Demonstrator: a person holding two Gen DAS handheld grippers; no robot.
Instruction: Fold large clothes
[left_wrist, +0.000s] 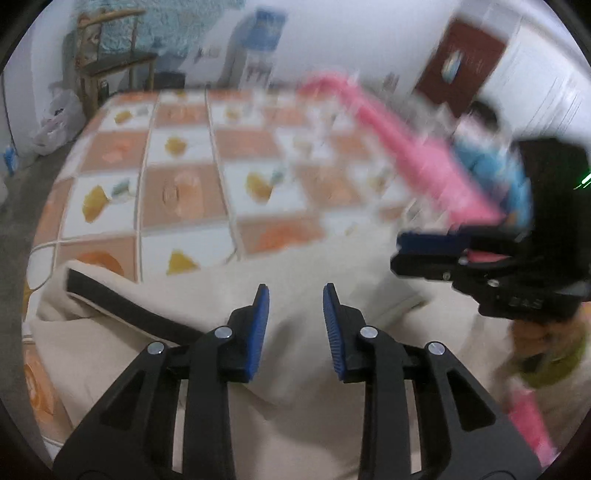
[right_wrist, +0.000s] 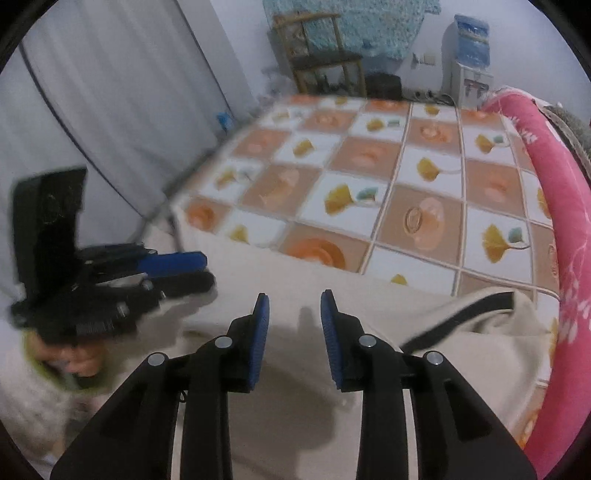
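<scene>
Both jaws part open, narrow gap, nothing between the blue pads: left gripper (left_wrist: 295, 291) and right gripper (right_wrist: 294, 297) each hover over the cream garment (left_wrist: 303, 369), pointed down at it, no cloth pinched. The garment lies spread on the near end of the bed, cream fabric with a black trim band (left_wrist: 122, 306) running across one bunched edge; in the right wrist view the same band (right_wrist: 461, 317) sits on a raised fold at the right. In each view the other gripper shows at the side, held by a hand (right_wrist: 74, 360) in a green-edged cuff. Beneath the garment, a checkered bedsheet (right_wrist: 369, 177) with orange and yellow leaf squares. A pink quilt (right_wrist: 554, 192) lies along the right edge of the bed, touching the sheet. Beyond it: wooden chair (right_wrist: 321, 55), water dispenser (right_wrist: 469, 62) against the wall, white plastic bags (left_wrist: 55, 125) on the floor; bag contents cannot be told. Left view is motion-blurred.
</scene>
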